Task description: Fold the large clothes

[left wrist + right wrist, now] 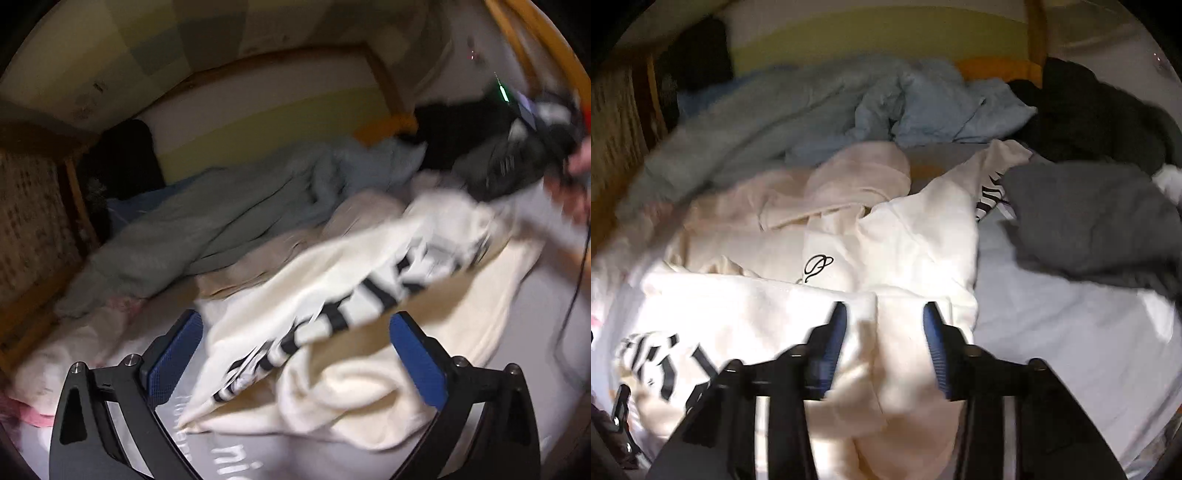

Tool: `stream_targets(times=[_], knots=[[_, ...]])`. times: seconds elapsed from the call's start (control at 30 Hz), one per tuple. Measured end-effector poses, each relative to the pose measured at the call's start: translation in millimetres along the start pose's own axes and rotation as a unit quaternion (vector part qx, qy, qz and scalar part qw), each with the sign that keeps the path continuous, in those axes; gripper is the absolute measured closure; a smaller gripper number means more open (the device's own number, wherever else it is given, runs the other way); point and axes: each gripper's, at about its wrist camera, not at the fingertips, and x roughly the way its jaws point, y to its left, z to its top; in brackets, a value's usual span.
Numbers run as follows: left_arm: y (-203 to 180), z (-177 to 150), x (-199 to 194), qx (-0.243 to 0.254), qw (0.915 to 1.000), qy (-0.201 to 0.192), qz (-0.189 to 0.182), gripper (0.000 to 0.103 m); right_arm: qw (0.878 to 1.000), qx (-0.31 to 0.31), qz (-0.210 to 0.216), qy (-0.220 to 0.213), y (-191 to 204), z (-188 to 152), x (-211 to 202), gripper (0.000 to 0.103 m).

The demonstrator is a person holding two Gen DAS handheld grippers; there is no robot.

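The left gripper (295, 354) stands wide apart, released, its blue pads on either side of a cream top (332, 295) with black lettering, neither pad touching the cloth. That top lies crumpled on the bed (236, 461), one part of it lifted and stretched toward the upper right of the left wrist view, where the right gripper (517, 162) shows blurred, with a hand (576, 181) behind it. In the right wrist view the right gripper (884, 343) is half apart, a fold of the cream top (905, 240) running up between its blue pads; the left pad seems to lie against the cloth, but the blur leaves it unclear whether the pads press it. A small black script mark shows on the top just beyond the fingertips, and bold black letters on the part at lower left. Beyond the top lies a beige garment (857, 177), touching it, and behind that a pale blue garment (905, 107) heaped along the far side of the bed. A grey garment (1089, 218) lies to the right on the sheet (1071, 332), and a black garment (1089, 110) is piled behind it. A wooden frame (391, 92) runs behind the bed.
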Motion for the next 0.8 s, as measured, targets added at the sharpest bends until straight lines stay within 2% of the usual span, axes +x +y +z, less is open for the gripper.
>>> stream_targets(times=[0.07,0.1,0.13,0.2,0.23,0.3,0.4,0.43,0.5,0.53,0.6,0.67,0.73,0.8], knots=[[12,10,-2,-0.039,0.9991,-0.004,-0.017,0.002,1.000,-0.006,-0.007,-0.028,-11,-5,-17,0.056],[20,14,1,-0.060,0.9981,0.000,-0.013,0.001,0.999,-0.012,-0.011,-0.040,-14,-7,-22,0.054],[26,17,6,-0.079,0.9968,0.007,-0.004,0.001,0.999,-0.019,-0.013,-0.047,-17,-8,-26,0.048],[38,16,17,-0.113,0.9932,0.023,0.015,0.001,0.999,-0.025,0.001,-0.044,-21,-12,-29,0.042],[41,13,21,-0.122,0.9919,0.032,0.012,0.001,0.999,-0.025,0.011,-0.033,-22,-14,-24,0.042],[38,6,30,-0.119,0.9913,0.055,-0.005,0.001,0.999,-0.024,0.022,-0.005,-24,-19,-12,0.042],[19,-15,58,-0.089,0.9866,0.130,-0.042,0.002,0.998,-0.036,0.031,0.033,-15,-36,14,0.042],[12,-25,70,-0.080,0.9826,0.164,-0.038,0.005,0.997,-0.051,0.019,0.048,-8,-43,23,0.042],[5,-37,79,-0.077,0.9792,0.185,-0.028,0.007,0.995,-0.074,-0.012,0.073,0,-55,36,0.042],[7,-36,76,-0.085,0.9803,0.176,-0.024,0.007,0.994,-0.073,-0.020,0.081,0,-59,39,0.042],[11,-27,63,-0.088,0.9854,0.145,-0.015,0.008,0.996,-0.060,-0.020,0.070,-3,-61,33,0.042],[19,-11,43,-0.088,0.9916,0.095,-0.001,0.008,0.997,-0.054,-0.019,0.046,-5,-58,21,0.042],[29,7,31,-0.095,0.9937,0.057,-0.010,0.008,0.998,-0.059,-0.025,-0.008,-2,-47,-1,0.043],[43,24,33,-0.109,0.9929,0.046,-0.013,0.007,0.997,-0.071,-0.001,-0.036,6,-35,-16,0.043]])
